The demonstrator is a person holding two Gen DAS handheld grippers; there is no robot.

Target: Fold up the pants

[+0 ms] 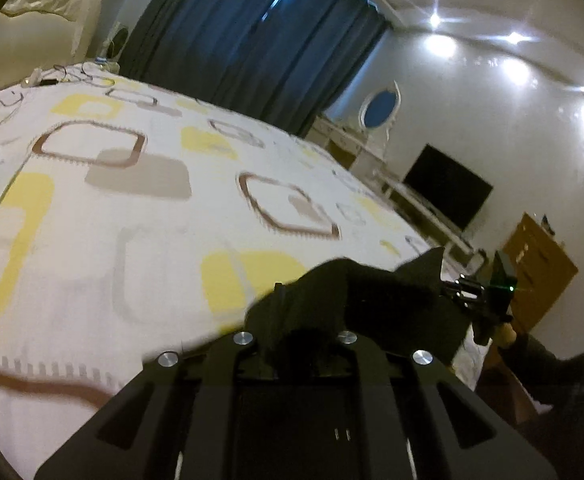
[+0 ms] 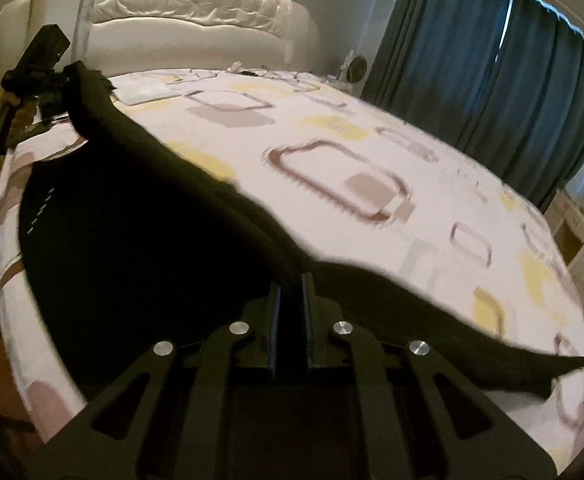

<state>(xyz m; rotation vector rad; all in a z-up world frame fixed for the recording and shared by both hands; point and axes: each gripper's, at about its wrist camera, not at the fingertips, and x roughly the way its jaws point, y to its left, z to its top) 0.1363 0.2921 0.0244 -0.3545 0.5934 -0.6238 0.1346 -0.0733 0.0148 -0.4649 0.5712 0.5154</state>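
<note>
Left gripper [image 1: 304,320] seemingly clamped; right gripper [image 2: 290,280] clamped; both pitched down.

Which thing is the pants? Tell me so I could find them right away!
Find the big bed with the white sheet covered in yellow and brown squares. Along its near edge lies a long, dark, floppy cloth: the pants, pinched by the left gripper and right gripper. Nothing else on the bed is that large and black.

Ahead of both tongs the bedspread [image 1: 139,216] lies bare and open. Cables [image 1: 63,74] clutter its far end by the headboard [image 2: 195,36]. Black pants [image 2: 139,240] cover the near edge.
</note>
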